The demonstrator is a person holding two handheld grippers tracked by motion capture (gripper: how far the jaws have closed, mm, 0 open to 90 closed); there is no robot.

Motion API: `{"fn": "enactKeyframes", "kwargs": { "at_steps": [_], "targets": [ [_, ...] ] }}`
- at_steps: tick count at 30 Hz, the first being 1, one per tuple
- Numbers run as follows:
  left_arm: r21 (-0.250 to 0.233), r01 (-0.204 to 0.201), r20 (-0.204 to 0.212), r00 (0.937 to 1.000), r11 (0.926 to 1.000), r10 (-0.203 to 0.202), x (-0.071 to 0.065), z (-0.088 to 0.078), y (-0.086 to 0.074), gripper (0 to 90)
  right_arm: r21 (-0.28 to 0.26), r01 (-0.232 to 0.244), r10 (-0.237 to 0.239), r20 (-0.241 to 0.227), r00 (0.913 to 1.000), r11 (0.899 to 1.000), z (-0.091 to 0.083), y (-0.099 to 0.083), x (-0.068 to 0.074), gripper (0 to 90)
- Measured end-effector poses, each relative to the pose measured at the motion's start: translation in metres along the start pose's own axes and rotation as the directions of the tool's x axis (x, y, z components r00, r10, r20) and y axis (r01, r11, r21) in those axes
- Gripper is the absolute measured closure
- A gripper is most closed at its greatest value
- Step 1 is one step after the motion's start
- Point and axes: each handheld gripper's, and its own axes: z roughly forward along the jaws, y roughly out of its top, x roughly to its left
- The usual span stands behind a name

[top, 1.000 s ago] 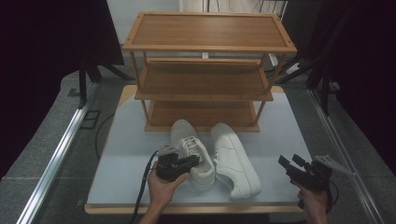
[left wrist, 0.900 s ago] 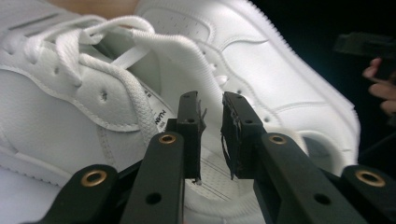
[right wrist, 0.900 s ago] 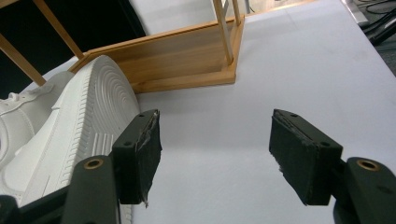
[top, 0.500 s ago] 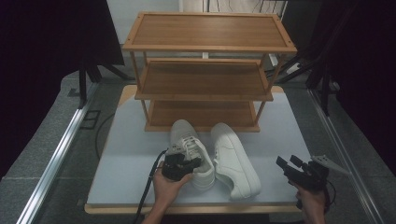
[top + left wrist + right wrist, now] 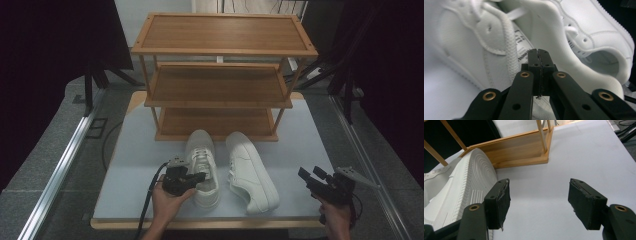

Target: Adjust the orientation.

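High view: on the pale table [image 5: 135, 165], before the wooden rack [image 5: 220, 80], two white sneakers lie side by side, and the left gripper [image 5: 192, 179] sits at the heel of the left sneaker [image 5: 202, 167] while the right gripper [image 5: 312, 179] hovers well apart from the right sneaker [image 5: 250, 172]. Left gripper view: the jaws have just closed, tips meeting against the collar of the left sneaker [image 5: 486, 42]; whether they pinch fabric I cannot tell. Right gripper view: the jaws stand wide over bare table, empty, the right sneaker's [image 5: 464, 187] ribbed sole beside one pad.

Only one piece of print shows: a white label on the tongue [image 5: 524, 48] inside the left shoe [image 5: 202, 167], seen in the left gripper view just above the black jaws. It carries a few lines of dark lettering, too blurred and turned too far sideways to read. No brand, number or sign can be made out.
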Motion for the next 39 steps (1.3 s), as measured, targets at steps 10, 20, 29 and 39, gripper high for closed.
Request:
{"fn": "enactKeyframes", "kwargs": {
  "at_steps": [10,20,29,39],
  "targets": [
    [-0.001,0.027,-0.046,0.9986,0.9996,-0.027,0.033,-0.034,-0.009,90.0,0.009,0.01,-0.01,0.002,0.9999,1.0,0.001,0.0,0.002,34.0],
    [0.017,0.02,-0.026,0.9995,0.9997,-0.019,0.039,-0.037,-0.006,90.0,0.017,0.007,-0.007,0.005,1.0,1.0,0.003,-0.002,0.001,34.0],
    [-0.005,0.012,0.011,0.9999,0.9999,-0.012,0.035,-0.04,-0.004,84.9,0.02,0.02,-0.02,0.003,0.9998,1.0,0.006,-0.003,0.003,34.0],
    [-0.234,-0.059,0.051,0.996,0.9705,0.073,0.022,-0.06,0.007,43.3,-0.038,0.048,-0.048,0.004,0.9988,0.998,0.001,-0.001,0.01,36.0]
  ]
}}
